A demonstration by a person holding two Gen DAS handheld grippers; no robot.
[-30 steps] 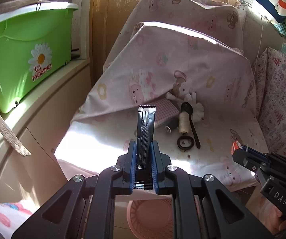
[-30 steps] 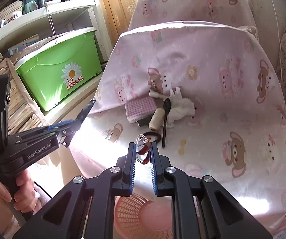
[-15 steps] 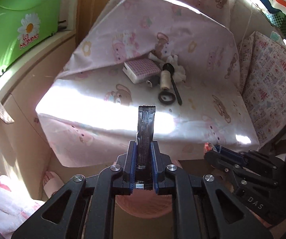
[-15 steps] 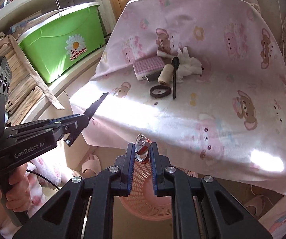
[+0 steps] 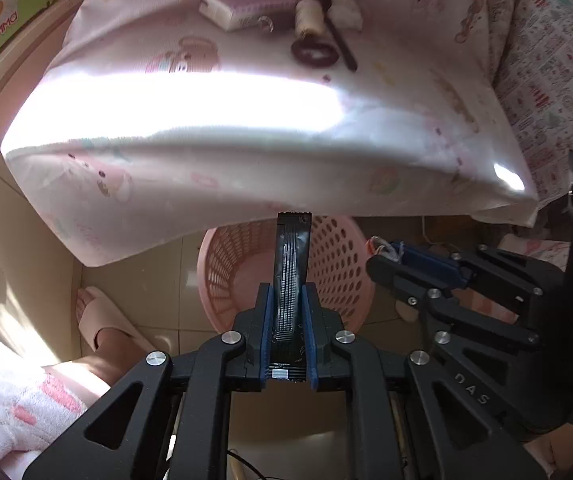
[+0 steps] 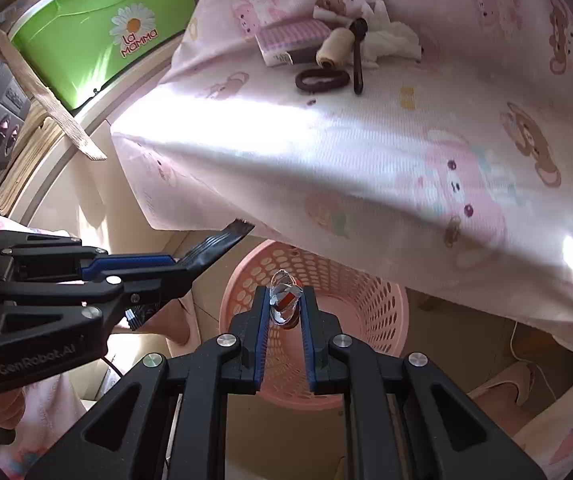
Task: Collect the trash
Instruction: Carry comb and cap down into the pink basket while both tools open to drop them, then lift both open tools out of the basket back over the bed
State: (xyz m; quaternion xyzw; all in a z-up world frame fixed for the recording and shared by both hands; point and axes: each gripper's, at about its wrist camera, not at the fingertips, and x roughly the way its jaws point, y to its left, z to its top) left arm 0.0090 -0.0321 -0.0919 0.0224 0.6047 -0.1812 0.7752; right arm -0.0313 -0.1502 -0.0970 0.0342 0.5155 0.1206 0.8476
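My left gripper (image 5: 287,300) is shut on a long black sachet wrapper (image 5: 292,264) that stands upright between the jaws, over the pink perforated basket (image 5: 222,264) on the floor. My right gripper (image 6: 284,304) is shut on a small crumpled clear-and-red candy wrapper (image 6: 284,294), also above the basket (image 6: 370,312). The right gripper shows in the left wrist view (image 5: 390,256) at the basket's right rim; the left gripper shows in the right wrist view (image 6: 206,256) to the basket's left.
A pink bear-print sheet (image 6: 406,152) covers the table above the basket. On it lie a pink box (image 5: 242,2), a thread spool (image 5: 310,18), a dark hair tie (image 5: 315,53), a black spoon (image 6: 358,56) and white tissue (image 6: 390,36). A green bin (image 6: 98,36) sits left. Slippered feet (image 5: 102,320) stand nearby.
Both grippers have dropped from above the table edge down to the basket, each still holding its wrapper. The tabletop has slid upward in both views.
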